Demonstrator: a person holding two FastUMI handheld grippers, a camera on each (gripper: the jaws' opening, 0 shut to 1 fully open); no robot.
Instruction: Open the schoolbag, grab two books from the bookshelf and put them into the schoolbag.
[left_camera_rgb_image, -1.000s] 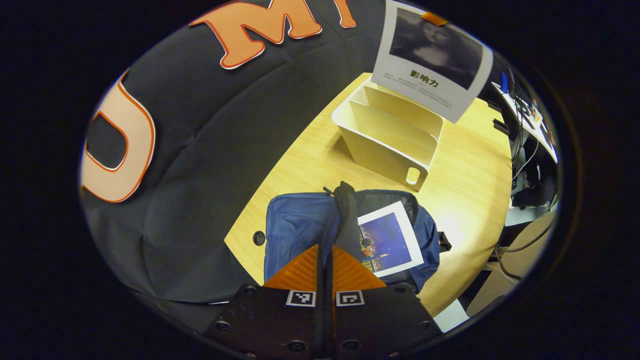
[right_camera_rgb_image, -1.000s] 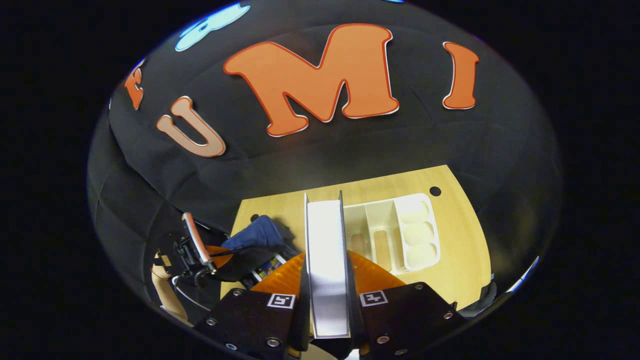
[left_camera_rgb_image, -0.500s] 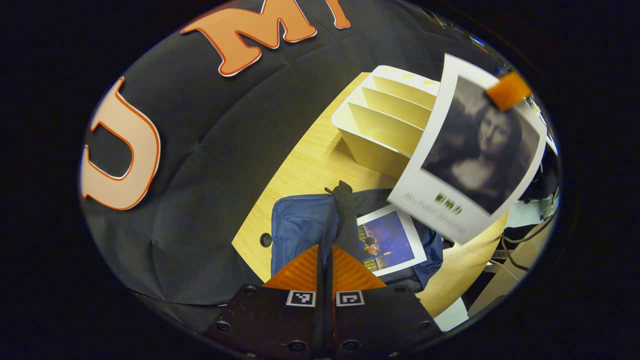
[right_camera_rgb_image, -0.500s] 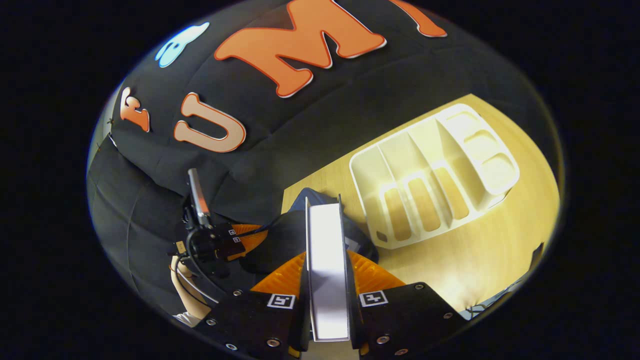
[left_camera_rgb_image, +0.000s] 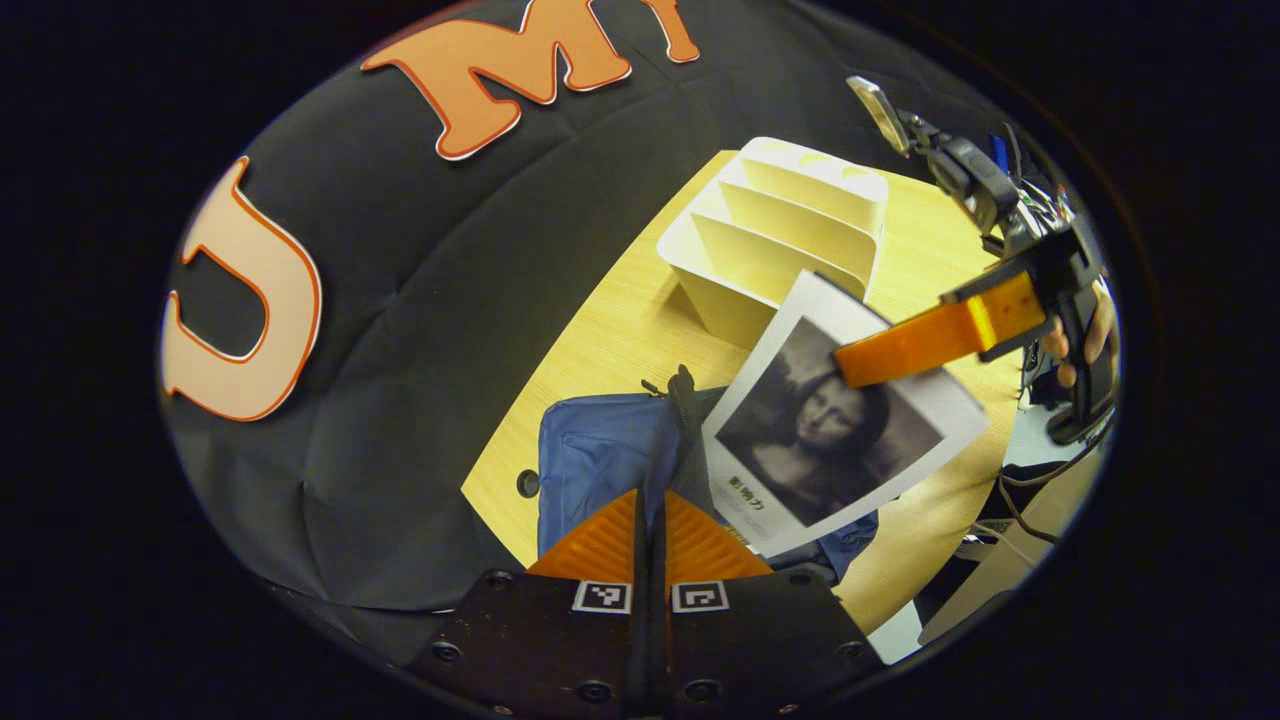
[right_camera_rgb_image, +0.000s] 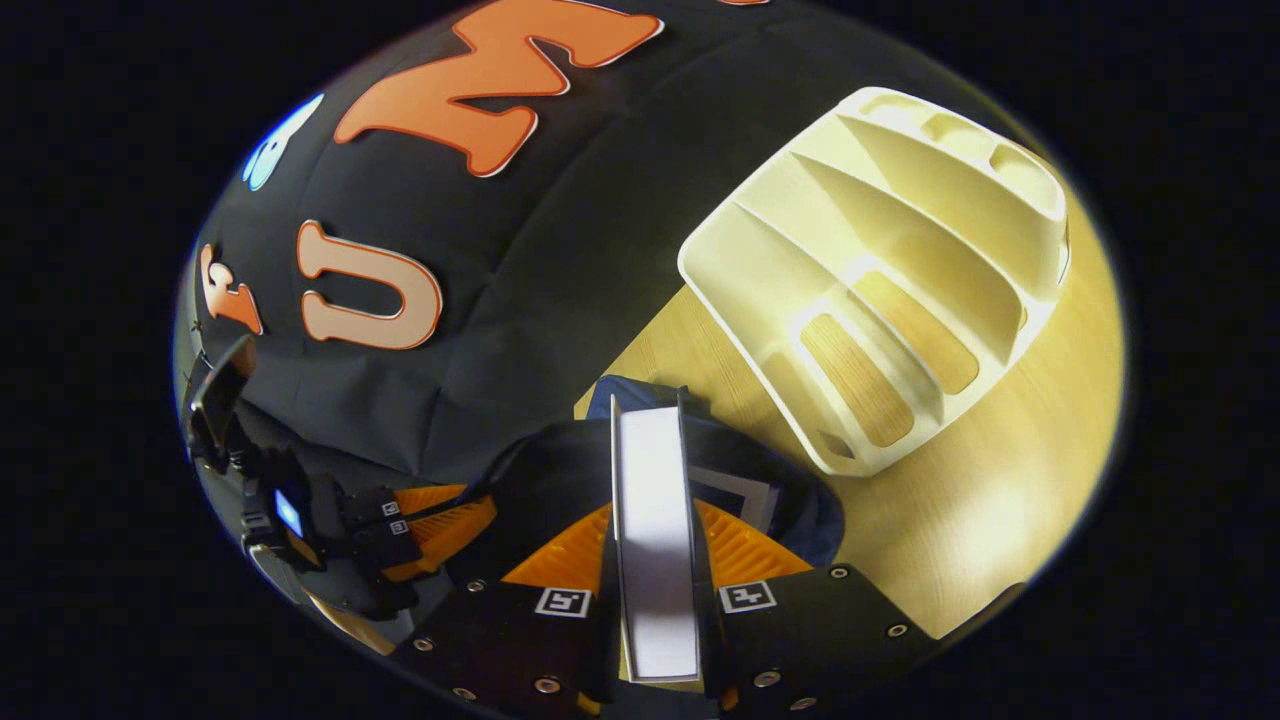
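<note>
The blue schoolbag (left_camera_rgb_image: 590, 450) lies open on the wooden table. My left gripper (left_camera_rgb_image: 650, 497) is shut on its dark flap edge (left_camera_rgb_image: 684, 400) and holds it up. My right gripper (right_camera_rgb_image: 652, 510) is shut on a book, whose white page edge (right_camera_rgb_image: 655, 540) runs between its fingers. In the left gripper view this book's portrait cover (left_camera_rgb_image: 830, 425) hangs tilted over the bag's mouth, with the right gripper (left_camera_rgb_image: 850, 362) clamped on its upper edge. A corner of another book (right_camera_rgb_image: 745, 490) shows inside the bag (right_camera_rgb_image: 800, 510). The cream bookshelf (left_camera_rgb_image: 790, 225) stands empty behind the bag.
The bookshelf (right_camera_rgb_image: 880, 260) sits close to the right of the bag. My left gripper (right_camera_rgb_image: 465, 515) is at the bag's left side. A hand (left_camera_rgb_image: 1075, 345) holds the right gripper at the table's right edge. A cable hole (left_camera_rgb_image: 528, 483) lies beside the bag.
The right gripper has swung the portrait book from above the bookshelf down over the open bag, covering the book inside. The left gripper has kept its hold on the flap.
</note>
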